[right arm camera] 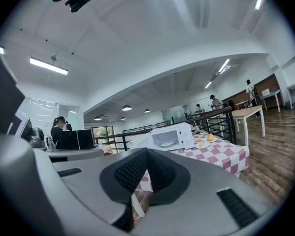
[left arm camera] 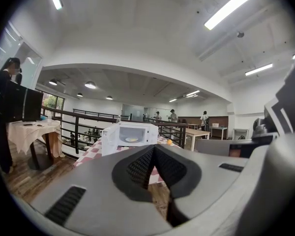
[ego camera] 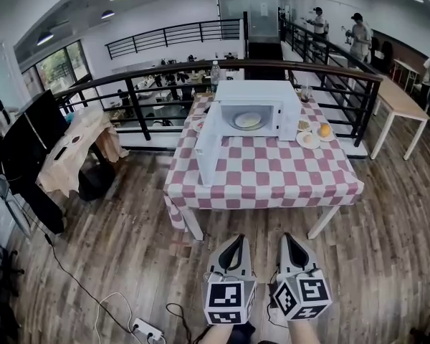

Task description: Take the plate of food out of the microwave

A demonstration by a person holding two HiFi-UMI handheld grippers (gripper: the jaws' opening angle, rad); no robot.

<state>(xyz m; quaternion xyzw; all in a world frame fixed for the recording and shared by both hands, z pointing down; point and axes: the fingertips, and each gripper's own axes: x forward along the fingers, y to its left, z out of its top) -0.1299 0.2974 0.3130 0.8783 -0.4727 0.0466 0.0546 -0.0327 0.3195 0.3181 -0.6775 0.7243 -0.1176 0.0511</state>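
Observation:
A white microwave point(ego camera: 261, 102) stands on a table with a red-and-white checked cloth point(ego camera: 272, 181), its door point(ego camera: 208, 147) swung wide open to the left. Inside lies a plate of food point(ego camera: 248, 121). Both grippers hang over the wooden floor well short of the table's near edge. My left gripper point(ego camera: 238, 239) and my right gripper point(ego camera: 287, 236) are side by side, both shut and empty. In the left gripper view the microwave point(left arm camera: 132, 134) and the plate point(left arm camera: 132, 139) show far beyond the shut left gripper point(left arm camera: 154, 148). The right gripper view has the microwave point(right arm camera: 169, 136) above the shut right gripper point(right arm camera: 147, 150).
Small plates of food point(ego camera: 309, 139) and an orange point(ego camera: 325, 130) lie right of the microwave, a bottle point(ego camera: 215, 72) behind it. A black railing point(ego camera: 150, 74) runs behind the table. A cloth-covered desk point(ego camera: 75, 149) stands left, a power strip with cables point(ego camera: 147, 328) on the floor.

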